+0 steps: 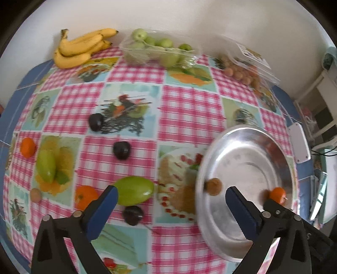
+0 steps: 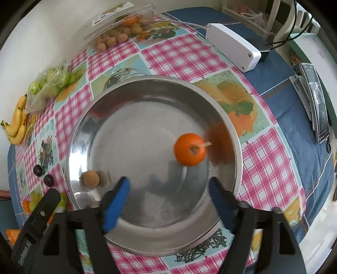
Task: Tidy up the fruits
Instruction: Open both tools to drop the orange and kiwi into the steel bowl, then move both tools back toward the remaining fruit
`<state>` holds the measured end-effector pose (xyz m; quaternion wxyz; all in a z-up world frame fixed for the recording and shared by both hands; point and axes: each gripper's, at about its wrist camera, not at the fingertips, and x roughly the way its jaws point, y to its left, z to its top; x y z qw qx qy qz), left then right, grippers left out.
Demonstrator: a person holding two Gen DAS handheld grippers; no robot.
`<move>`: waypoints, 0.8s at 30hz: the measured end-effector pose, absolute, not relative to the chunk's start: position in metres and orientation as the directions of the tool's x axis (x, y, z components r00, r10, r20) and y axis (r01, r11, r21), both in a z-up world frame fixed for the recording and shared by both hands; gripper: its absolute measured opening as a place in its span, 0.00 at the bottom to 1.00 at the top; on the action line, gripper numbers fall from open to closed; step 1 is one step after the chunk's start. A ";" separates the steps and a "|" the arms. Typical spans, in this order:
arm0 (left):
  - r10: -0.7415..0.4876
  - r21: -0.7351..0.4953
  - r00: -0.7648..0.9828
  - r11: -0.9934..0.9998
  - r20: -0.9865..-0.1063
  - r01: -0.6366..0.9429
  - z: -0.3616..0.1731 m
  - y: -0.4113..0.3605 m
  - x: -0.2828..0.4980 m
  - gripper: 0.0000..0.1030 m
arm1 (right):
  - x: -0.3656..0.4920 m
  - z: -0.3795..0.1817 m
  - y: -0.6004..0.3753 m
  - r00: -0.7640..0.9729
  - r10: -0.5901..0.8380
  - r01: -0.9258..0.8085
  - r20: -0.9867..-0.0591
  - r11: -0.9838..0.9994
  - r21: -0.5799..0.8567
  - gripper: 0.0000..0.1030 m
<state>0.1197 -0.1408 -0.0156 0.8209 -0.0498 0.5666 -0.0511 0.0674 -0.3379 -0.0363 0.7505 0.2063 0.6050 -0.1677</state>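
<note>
Left hand-held gripper side text blurred, unreadable; box label too.

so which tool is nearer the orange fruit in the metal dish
Right. The right tool hangs open just above the dish, close to the orange fruit. The left tool is open at the dish's far side, nearer the small brown fruit.

Metal bowl on checked counter: one orange, one small brown fruit inside, well apart. Right tool above near rim, jaws apart, empty. Bananas far left.
</note>
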 end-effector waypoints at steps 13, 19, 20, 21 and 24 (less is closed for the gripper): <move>-0.035 -0.027 0.392 0.999 -0.919 0.026 -0.018 -0.112 0.114 1.00 | 0.068 -0.033 -0.323 0.228 -0.013 0.411 -0.973 0.908 0.085 0.97; -0.011 -0.001 0.398 1.000 -0.917 0.024 -0.018 -0.104 0.108 1.00 | 0.069 -0.036 -0.321 0.224 -0.013 0.391 -0.975 0.917 0.077 0.97; -0.015 -0.007 0.396 1.000 -0.918 0.024 -0.018 -0.102 0.107 1.00 | 0.069 -0.037 -0.321 0.222 -0.009 0.393 -0.975 0.916 0.081 0.97; -0.017 -0.009 0.397 1.000 -0.918 0.023 -0.018 -0.101 0.106 1.00 | 0.069 -0.038 -0.322 0.219 -0.011 0.394 -0.976 0.916 0.079 0.97; -0.005 0.007 0.404 1.000 -0.915 0.027 -0.018 -0.098 0.102 1.00 | 0.070 -0.038 -0.323 0.214 -0.035 0.398 -0.976 0.916 0.055 0.97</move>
